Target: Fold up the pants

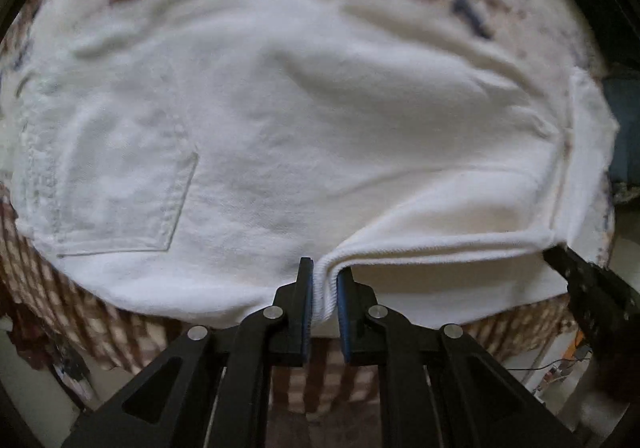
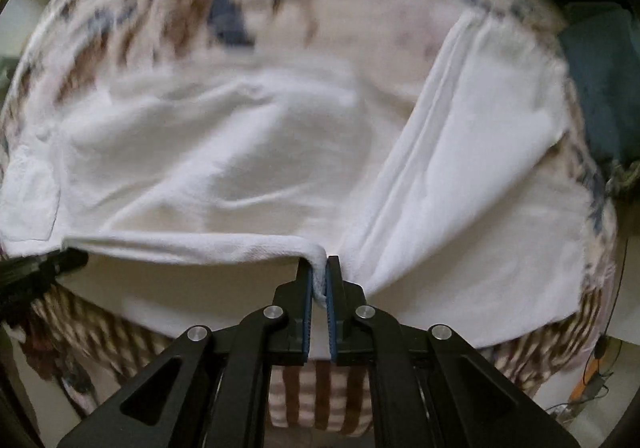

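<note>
White pants (image 1: 280,136) lie spread on a patterned cloth-covered surface, with a back pocket (image 1: 120,200) at the left. My left gripper (image 1: 325,280) is shut on the folded near edge of the pants. My right gripper (image 2: 319,278) is shut on the same raised edge further right; it shows in the left wrist view (image 1: 580,280) at the right, and the left gripper shows in the right wrist view (image 2: 36,268) at the left. The pants (image 2: 224,152) bulge between them, and a leg (image 2: 472,152) runs away to the right.
A brown-and-white checked cloth (image 1: 80,312) hangs over the near edge of the surface. A white, brown and blue patterned cover (image 2: 224,16) lies beyond the pants. A dark teal object (image 2: 600,88) sits at the far right. Cables (image 2: 592,380) lie on the floor at the right.
</note>
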{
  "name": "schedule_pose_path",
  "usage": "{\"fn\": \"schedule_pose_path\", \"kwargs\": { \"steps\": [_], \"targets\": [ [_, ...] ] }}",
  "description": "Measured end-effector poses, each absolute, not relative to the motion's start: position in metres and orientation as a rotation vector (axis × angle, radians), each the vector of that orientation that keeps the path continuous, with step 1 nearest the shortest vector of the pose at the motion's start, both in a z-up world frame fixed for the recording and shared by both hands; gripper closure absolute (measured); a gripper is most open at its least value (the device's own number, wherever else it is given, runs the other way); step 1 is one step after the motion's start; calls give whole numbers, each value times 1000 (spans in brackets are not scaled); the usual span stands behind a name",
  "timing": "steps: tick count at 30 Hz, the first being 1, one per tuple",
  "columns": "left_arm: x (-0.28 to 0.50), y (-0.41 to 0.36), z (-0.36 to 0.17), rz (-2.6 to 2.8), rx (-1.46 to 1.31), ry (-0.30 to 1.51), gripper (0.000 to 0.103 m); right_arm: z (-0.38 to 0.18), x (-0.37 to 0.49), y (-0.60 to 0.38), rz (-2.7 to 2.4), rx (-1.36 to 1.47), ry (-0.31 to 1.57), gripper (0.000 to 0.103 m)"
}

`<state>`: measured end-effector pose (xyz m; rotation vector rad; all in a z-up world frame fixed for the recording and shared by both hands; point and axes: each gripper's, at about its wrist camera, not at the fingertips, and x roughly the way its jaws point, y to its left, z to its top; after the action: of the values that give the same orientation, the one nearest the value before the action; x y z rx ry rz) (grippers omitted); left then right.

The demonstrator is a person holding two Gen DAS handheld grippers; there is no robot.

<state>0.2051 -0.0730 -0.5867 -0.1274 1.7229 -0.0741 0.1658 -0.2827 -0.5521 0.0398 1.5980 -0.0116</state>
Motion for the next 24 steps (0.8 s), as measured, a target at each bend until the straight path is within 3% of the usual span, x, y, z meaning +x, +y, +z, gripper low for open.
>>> {"fn": "schedule_pose_path", "kwargs": {
  "steps": [5,8,10,12,14,24],
  "targets": [
    [208,-75,-602,-109,-85,1706,94,-575,150,-273,-61,39,1625,94],
    [210,-77,-598,-117,-34,1707,87,-576,146,-273,-97,82,1643,82],
    [212,-78,-589,-117,-7,1692,70,-574,142,-272,-104,111,1663,67],
    [210,-82,-577,-101,70,1668,28,-566,141,-269,-109,131,1667,46],
    [208,-79,-565,-82,98,1637,15,-556,137,-264,-108,159,1671,7],
    [232,-79,-539,53,147,1535,15,-504,133,-292,-211,252,1619,5]
  ]
}}
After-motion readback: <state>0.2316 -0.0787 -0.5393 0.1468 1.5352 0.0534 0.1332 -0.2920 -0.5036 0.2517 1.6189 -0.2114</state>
